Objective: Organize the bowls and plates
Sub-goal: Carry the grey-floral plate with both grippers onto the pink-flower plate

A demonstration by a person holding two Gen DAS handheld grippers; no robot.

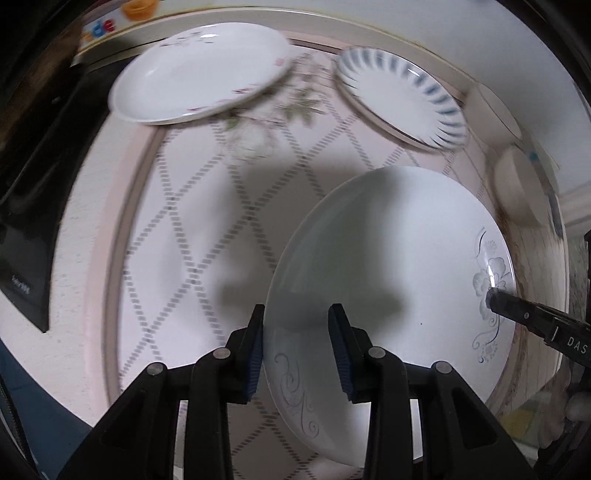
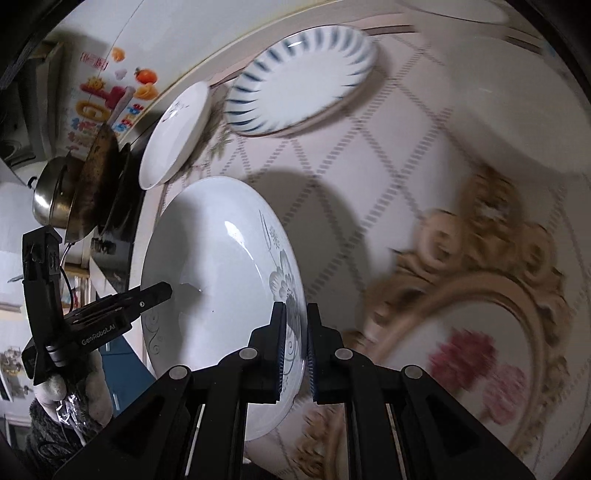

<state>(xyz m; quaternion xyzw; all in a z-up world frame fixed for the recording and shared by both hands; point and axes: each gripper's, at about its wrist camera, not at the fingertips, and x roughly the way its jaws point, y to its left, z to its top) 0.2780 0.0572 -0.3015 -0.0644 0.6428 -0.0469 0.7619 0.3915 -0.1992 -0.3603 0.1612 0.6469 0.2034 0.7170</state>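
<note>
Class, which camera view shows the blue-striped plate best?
The right wrist view: the blue-striped plate shows nearly its whole face and ring of stripes. In the left wrist view the plate sits obliquely at the far edge, with stripes clear mainly along one side.

Table surface: pale pink cloth with a grey dashed diamond lattice, a pink border band and a faded leaf print ahead of the tongs; on its right side, an ornate beige scroll frame around red flowers. Behind it, a white wall with colourful fruit-and-letter stickers. Far left: a dark cooktop, a blackened wok and a steel pot, all under hard light casting dark shadows.
</note>
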